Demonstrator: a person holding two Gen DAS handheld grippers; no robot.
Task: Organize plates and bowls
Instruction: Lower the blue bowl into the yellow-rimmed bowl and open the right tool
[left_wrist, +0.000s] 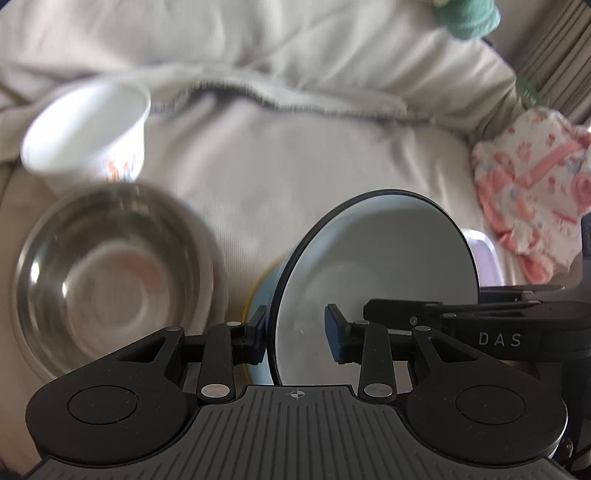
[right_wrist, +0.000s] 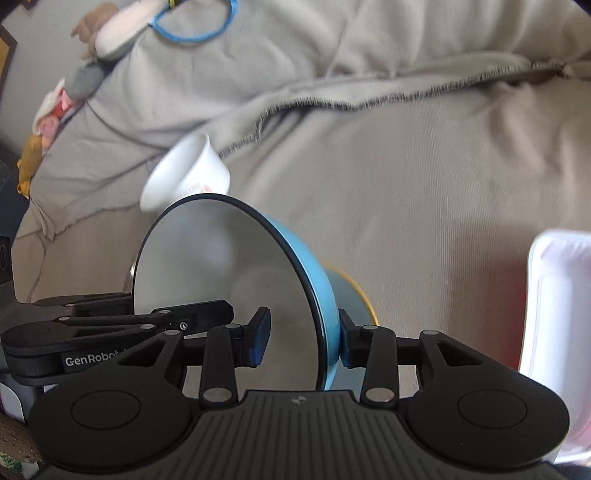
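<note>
Beige sofa cushions (left_wrist: 295, 155) lie beneath the blue bowl (right_wrist: 314, 266); our right gripper (right_wrist: 304, 339) pinches its rim, left gripper (left_wrist: 295, 332) released; next we nest it carefully.

A rumpled beige sofa cover (left_wrist: 295, 155) with a dark stitched seam (right_wrist: 369, 99) (soft daylight) fills the background.
</note>
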